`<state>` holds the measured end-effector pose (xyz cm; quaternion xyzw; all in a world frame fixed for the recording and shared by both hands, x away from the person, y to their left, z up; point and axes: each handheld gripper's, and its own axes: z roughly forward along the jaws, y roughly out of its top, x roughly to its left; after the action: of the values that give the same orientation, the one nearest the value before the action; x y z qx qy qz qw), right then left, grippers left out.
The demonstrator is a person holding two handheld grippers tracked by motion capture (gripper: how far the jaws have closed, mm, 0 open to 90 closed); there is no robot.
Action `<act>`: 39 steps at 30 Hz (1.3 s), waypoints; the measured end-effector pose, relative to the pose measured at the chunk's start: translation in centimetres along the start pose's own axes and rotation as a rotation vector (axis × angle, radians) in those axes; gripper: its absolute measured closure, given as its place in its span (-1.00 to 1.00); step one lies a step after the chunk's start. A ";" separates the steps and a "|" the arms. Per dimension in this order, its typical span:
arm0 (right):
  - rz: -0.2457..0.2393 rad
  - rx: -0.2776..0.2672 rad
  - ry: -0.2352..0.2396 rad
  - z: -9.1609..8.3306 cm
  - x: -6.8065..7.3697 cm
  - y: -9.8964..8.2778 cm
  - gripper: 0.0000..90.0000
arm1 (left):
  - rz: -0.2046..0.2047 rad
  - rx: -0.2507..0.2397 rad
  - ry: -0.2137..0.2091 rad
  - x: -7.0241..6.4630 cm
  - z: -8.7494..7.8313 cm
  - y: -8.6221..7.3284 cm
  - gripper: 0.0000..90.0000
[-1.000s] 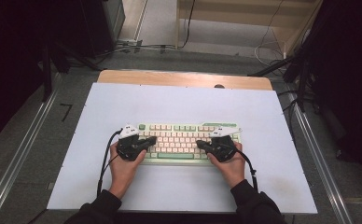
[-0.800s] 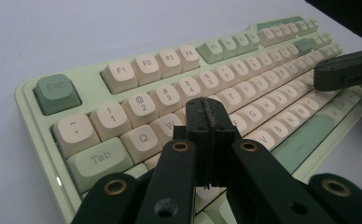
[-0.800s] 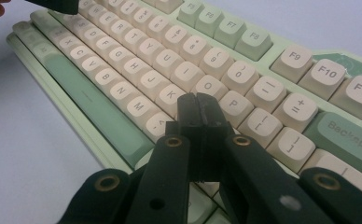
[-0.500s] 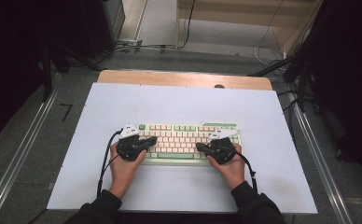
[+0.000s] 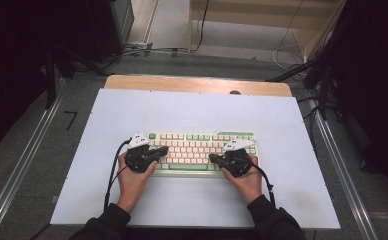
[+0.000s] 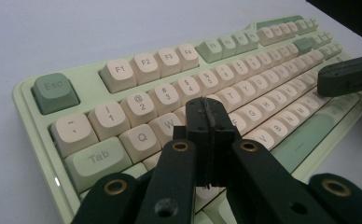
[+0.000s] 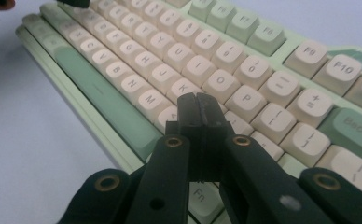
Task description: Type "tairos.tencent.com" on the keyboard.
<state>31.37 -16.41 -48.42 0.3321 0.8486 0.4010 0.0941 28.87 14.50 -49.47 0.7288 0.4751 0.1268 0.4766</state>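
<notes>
both tongs, left (image 5: pixel 163 150) and right (image 5: pixel 214 158), pressed together, empty, over a pale green keyboard with cream keys (image 5: pixel 197 145) alone on the white tabletop (image 5: pixel 192 112).

A lab: white test table (image 5: pixel 192 110), aluminium rails (image 5: pixel 339 165), floor cables (image 5: pixel 147 50).

Pale green keyboard (image 5: pixel 202 152), cream keys w/ green accents, flat on white table, near front edge

Keyboard (image 5: pixel 202 152) in front of me, on the table (image 5: pixel 192 110) — nearer its front edge.

My left gripper (image 5: pixel 162 151) sits over its left end, my right gripper (image 5: pixel 214 159) over its right end — tips pointing inward, toward each other.
</notes>
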 end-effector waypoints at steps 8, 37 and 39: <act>0.007 -0.016 -0.017 -0.1 -0.4 0.0 0.96 | 0.002 0.003 -0.002 -0.1 0.0 0.0 1.00; 0.012 -0.020 -0.021 0.0 -0.5 0.0 0.96 | 0.006 0.006 -0.037 -1.0 0.5 0.0 1.00; 0.012 -0.021 -0.021 0.0 -0.5 0.1 0.96 | 0.004 0.005 -0.038 -1.1 0.7 0.1 1.00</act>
<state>31.78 -16.74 -48.39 0.3405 0.8412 0.4071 0.1040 28.76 13.20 -49.45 0.7334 0.4646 0.1127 0.4833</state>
